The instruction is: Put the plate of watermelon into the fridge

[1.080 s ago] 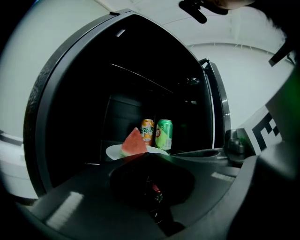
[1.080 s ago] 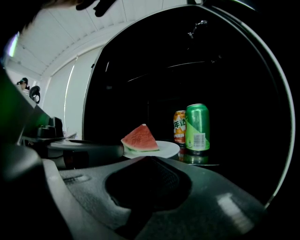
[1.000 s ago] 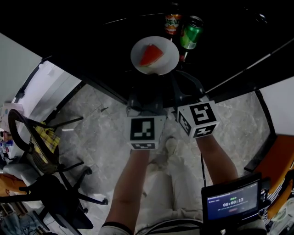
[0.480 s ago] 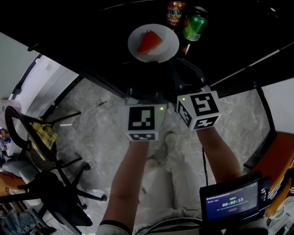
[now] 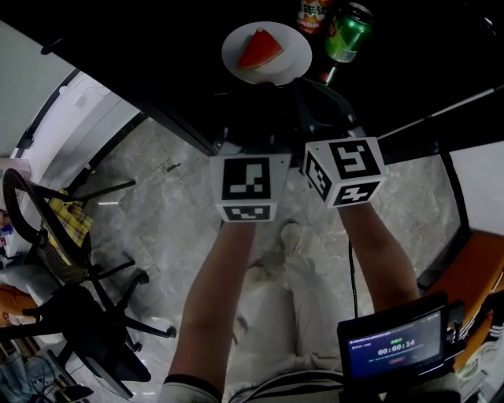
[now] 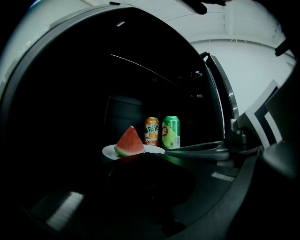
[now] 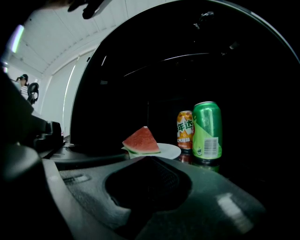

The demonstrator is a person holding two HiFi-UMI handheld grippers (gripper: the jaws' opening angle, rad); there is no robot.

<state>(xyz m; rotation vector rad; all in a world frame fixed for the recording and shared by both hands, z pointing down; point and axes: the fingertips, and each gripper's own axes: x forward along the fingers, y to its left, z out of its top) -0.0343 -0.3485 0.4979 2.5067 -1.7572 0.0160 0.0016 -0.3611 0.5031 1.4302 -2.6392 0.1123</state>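
Left gripper [image 6: 145,164]: jaws drawn nearly together on the near rim of the plate [image 5: 293,57], at its left. Right gripper [image 7: 150,164]: jaws likewise closed onto the same rim, further right (the contact itself was dim in both gripper views). Both marker cubes [image 5: 248,187] [image 5: 344,171] sat side by side, close together, just outside the fridge [image 6: 140,93].

Compared with one second before, both grippers had advanced and the plate had gone deeper into the dark compartment. It had then stood short of the cans and now lay nearly abreast of the green can [image 5: 349,33].

The plate was white and round, and carried one wedge of watermelon [image 5: 260,49], red flesh up, green rind at the base. It sat inside the fridge, left of the green can and just in front of the orange can [image 5: 313,14], both upright. Whether the plate rested on the shelf or hung slightly above it could not be determined.

Below the forearms lay a pale marbled floor [image 5: 157,205], with a black chair [image 5: 87,315] at the left.
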